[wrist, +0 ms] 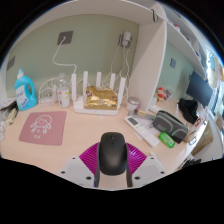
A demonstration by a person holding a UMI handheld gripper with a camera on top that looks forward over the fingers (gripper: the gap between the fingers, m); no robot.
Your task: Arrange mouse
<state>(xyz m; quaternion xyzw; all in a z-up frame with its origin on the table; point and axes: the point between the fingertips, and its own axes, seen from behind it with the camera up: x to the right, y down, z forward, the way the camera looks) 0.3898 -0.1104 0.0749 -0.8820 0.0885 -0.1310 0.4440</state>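
Sizing the scene from biggest to smallest:
Counter [80, 150]: a pale surface that ran from the wall to the tool and carried everything listed below.
Monitor [200, 92]: a dark screen that stood at the far right end of the counter.
Pink mat [42, 126]: a flat square with a pale drawing on it, lying on the counter well to the left of the tool.
Router [100, 98]: a white unit with upright antennas against the back wall, with something gold and shiny in front of it.
Detergent bottle [26, 92]: blue and white, upright, behind the pink mat near the wall.
Black case [172, 125]: a dark boxy object on the right, near the monitor; what it was could not be told.
Tool [112, 176]: its two fingers, with magenta pads [90, 158], stood apart on either side of the mouse; whether they pressed on it could not be told.
Mouse [112, 152]: black, lying between the fingers, lengthwise along them, with its far end just past the pads.
Green item [165, 139]: small, lying on the counter right of the mouse, just in front of the black case.
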